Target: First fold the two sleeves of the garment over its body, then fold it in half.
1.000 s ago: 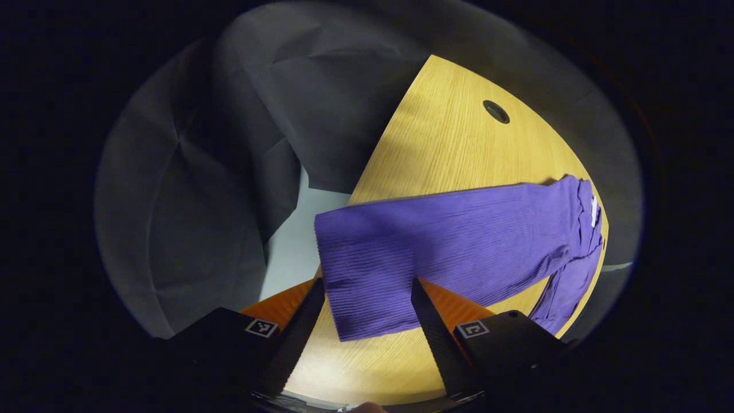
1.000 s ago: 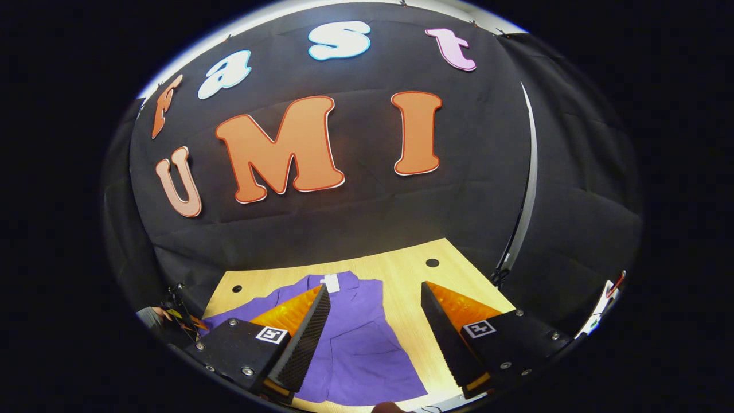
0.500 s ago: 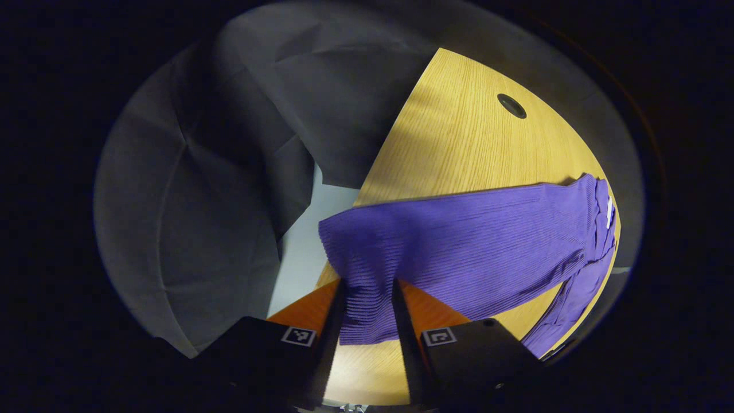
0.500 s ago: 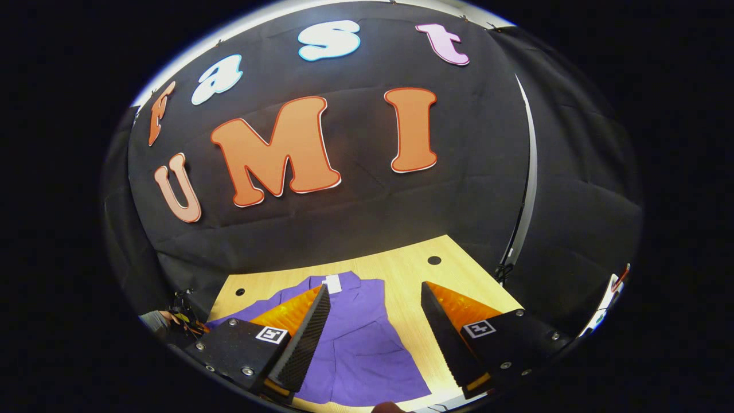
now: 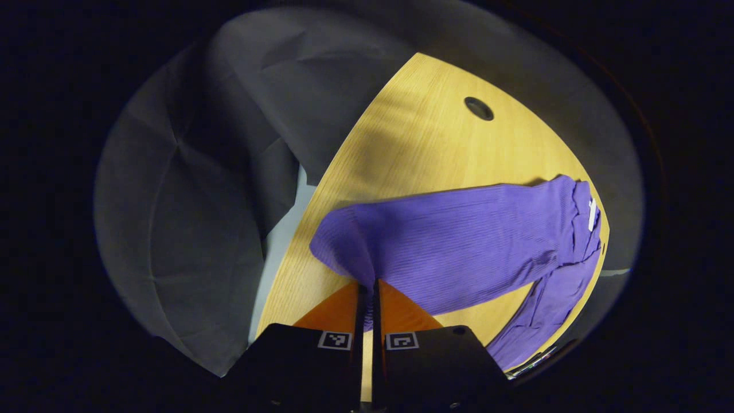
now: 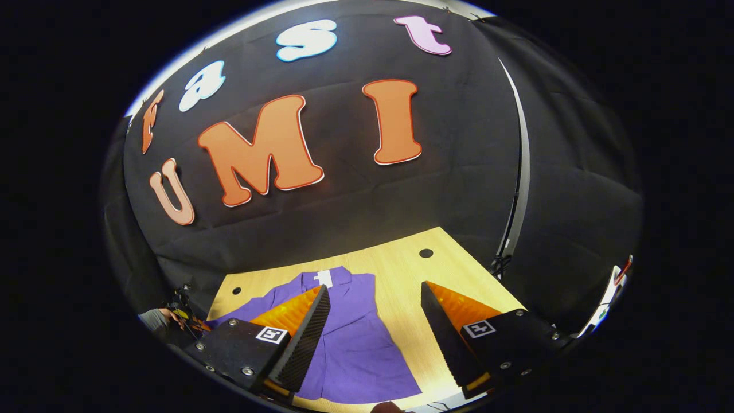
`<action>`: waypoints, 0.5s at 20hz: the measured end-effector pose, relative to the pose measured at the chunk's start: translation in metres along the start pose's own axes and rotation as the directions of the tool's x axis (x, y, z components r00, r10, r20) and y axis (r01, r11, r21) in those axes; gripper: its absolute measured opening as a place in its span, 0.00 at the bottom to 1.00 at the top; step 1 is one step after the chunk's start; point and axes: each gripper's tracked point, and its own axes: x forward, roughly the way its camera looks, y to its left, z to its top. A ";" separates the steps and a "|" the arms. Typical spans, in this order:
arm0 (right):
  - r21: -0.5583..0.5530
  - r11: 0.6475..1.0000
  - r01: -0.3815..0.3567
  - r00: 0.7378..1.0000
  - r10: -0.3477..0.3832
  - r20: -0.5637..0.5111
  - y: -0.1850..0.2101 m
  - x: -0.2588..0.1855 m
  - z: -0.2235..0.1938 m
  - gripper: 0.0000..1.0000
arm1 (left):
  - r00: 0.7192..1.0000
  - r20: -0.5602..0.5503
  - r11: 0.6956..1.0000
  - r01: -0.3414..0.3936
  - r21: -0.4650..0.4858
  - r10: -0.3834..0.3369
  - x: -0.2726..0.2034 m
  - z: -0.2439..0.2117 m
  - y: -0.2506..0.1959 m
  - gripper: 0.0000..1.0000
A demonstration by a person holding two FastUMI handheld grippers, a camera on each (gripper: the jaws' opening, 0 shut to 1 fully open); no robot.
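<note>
A purple ribbed garment lies on the wooden table. Its long sleeve runs across the left gripper view toward the table's edge. My left gripper is shut on the sleeve's cuff end, which bunches up just above the fingertips. A white neck tag shows at the far right of the garment. In the right gripper view the garment's body lies flat below, with the white tag at its far end. My right gripper hangs open above the body, its fingers wide apart and holding nothing.
A round cable hole sits in the table beyond the sleeve. Two more holes show near the table's back edge. Black cloth wall rises behind the table. A hand holding the other gripper appears at the lower left.
My left gripper's fingers have closed on the sleeve's cuff, which now bunches and has drawn in from the table's edge. The right gripper stays open, shifted only slightly.
</note>
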 end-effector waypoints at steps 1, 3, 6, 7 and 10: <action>-0.005 1.000 -0.005 1.000 0.005 0.002 -0.003 0.002 0.002 0.95 | 1.000 0.013 1.000 0.007 0.016 -0.007 -0.011 0.002 -0.007 0.07; -0.014 1.000 -0.024 1.000 0.024 -0.001 -0.004 0.009 0.003 0.95 | 0.999 0.046 0.998 0.025 0.059 -0.027 -0.033 0.003 -0.025 0.07; -0.029 0.998 -0.062 0.998 0.061 -0.009 -0.003 0.017 0.002 0.95 | 0.994 0.098 0.990 0.032 0.140 -0.046 -0.071 0.004 -0.058 0.07; -0.035 0.997 -0.068 0.998 0.068 -0.011 -0.003 0.020 0.002 0.95 | 0.992 0.113 0.985 0.037 0.169 -0.057 -0.083 0.006 -0.072 0.07; -0.040 0.995 -0.095 0.995 0.095 -0.013 -0.005 0.027 0.001 0.95 | 0.984 0.152 0.966 0.048 0.253 -0.088 -0.122 0.008 -0.110 0.07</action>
